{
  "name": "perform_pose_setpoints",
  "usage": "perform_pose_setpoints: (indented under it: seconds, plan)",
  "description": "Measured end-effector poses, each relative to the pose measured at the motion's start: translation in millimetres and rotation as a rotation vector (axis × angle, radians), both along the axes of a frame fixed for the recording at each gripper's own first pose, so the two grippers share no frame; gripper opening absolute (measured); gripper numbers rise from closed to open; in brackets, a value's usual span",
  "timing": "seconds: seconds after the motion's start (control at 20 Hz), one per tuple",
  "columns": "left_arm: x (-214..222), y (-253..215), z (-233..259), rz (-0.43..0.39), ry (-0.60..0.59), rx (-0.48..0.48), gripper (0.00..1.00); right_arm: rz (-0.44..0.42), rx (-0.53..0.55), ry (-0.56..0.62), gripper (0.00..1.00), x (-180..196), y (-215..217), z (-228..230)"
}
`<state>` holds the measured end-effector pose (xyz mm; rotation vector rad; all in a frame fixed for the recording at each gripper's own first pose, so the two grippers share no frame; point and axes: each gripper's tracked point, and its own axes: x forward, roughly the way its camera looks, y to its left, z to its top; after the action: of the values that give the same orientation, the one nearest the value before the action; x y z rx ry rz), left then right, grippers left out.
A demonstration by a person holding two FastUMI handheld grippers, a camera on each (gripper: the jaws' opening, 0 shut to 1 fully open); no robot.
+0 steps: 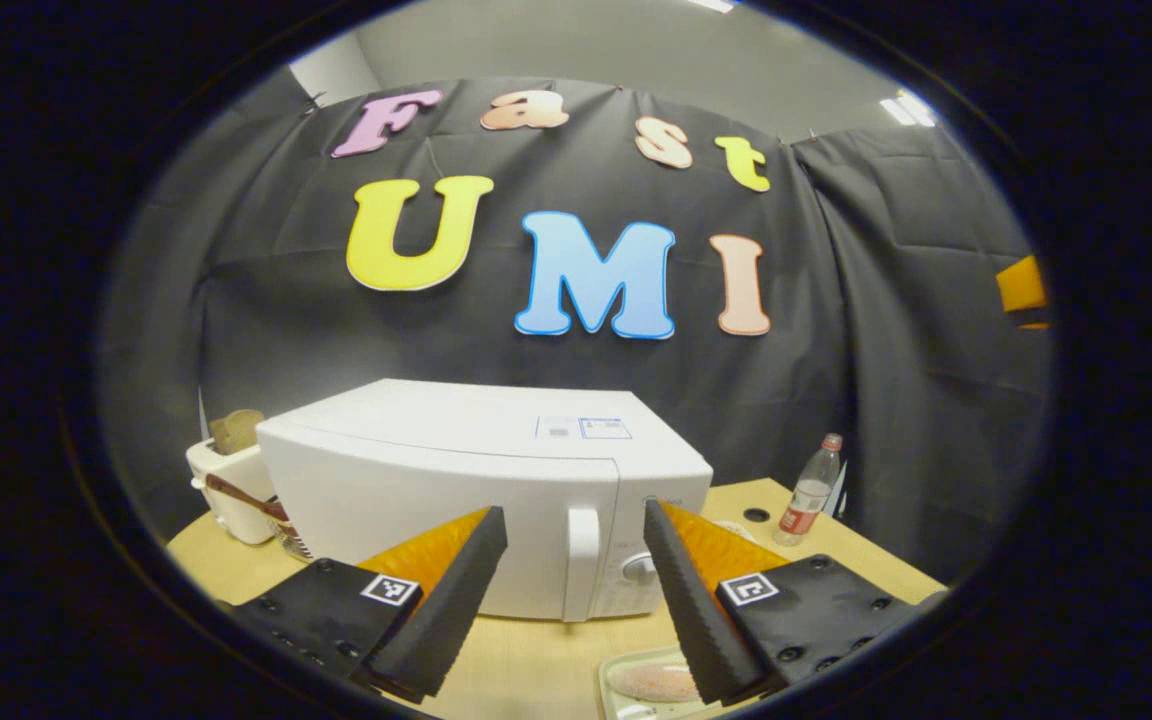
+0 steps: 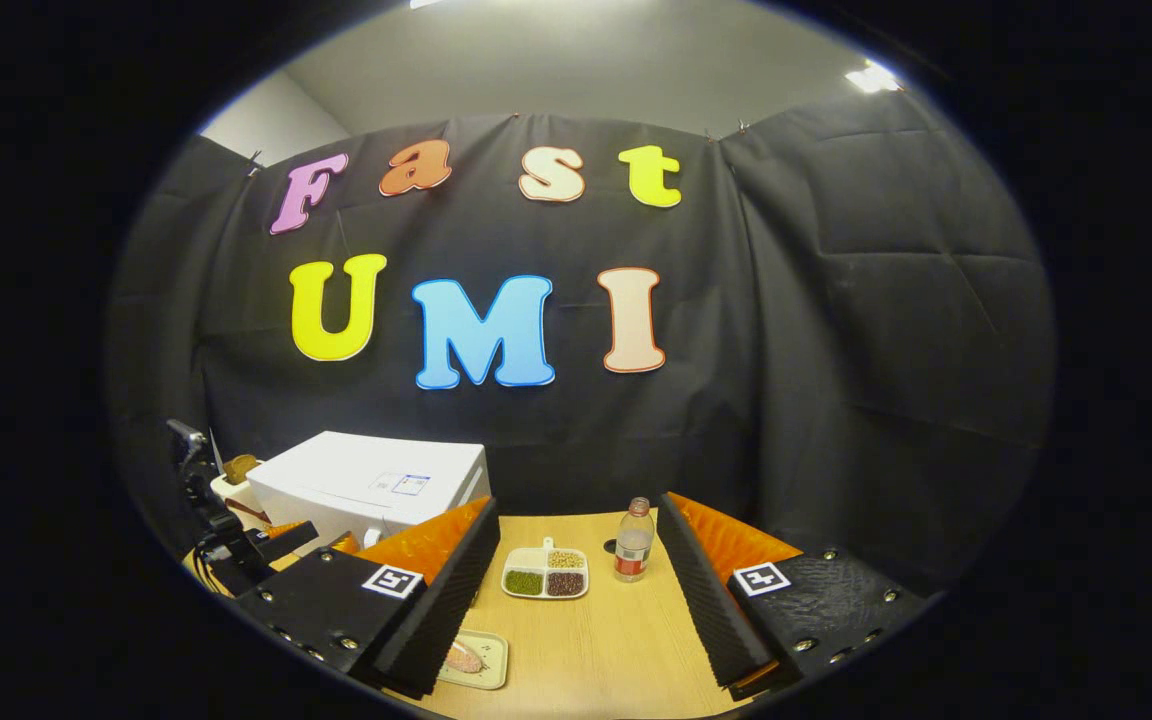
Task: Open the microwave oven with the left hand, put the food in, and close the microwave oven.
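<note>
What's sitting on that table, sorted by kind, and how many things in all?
Microwave: 1
Bottle: 1
Divided dish of beans: 1
Tray with food: 1
White container beside the microwave: 1
Total: 5

I see the left gripper [image 1: 576, 560] with jaws apart before the closed microwave oven [image 1: 456, 480], its handle [image 1: 581, 560] between them.
</note>
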<state>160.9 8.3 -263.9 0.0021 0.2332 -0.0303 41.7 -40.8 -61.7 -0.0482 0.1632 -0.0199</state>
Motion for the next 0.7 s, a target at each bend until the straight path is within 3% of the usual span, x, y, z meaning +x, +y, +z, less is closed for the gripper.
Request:
perform_pose_setpoints:
  seconds: [0.1,0.15,0.2,0.25,0.3,0.45,0.65,0.7]
  plan:
    - [14.6,-0.7,-31.2,-0.005,0.051,0.025,0.89,-0.001,-0.001,0.017,0.97,3.0,-2.3,-5.7]
    - [19.1,-0.5,-42.1,-0.003,0.065,0.027,0.99,-0.004,0.001,0.02,0.97,4.2,-4.2,-6.1]
    - [23.6,-1.8,-52.2,-0.001,0.082,0.021,0.89,-0.008,0.002,0.019,0.97,6.1,-6.2,-5.6]
    - [25.9,-1.1,-62.5,0.001,0.105,0.024,0.94,-0.01,0.001,0.017,0.97,7.4,-7.8,-5.9]
    - [28.5,0.4,-72.3,0.003,0.124,0.033,0.89,-0.013,-0.001,0.016,0.98,9.3,-9.4,-5.7]
    - [35.1,3.9,-95.6,0.007,0.18,0.037,0.87,-0.025,-0.005,0.019,0.97,14.5,-16.6,-7.3]
    - [41.2,1.6,-113.6,-0.013,0.235,-0.032,0.65,-0.044,0.005,0.024,0.97,17.8,-23.3,-9.1]
    - [42.7,-3.1,-116.4,-0.023,0.242,-0.039,0.53,-0.046,0.004,0.025,0.97,18.2,-23.4,-9.1]
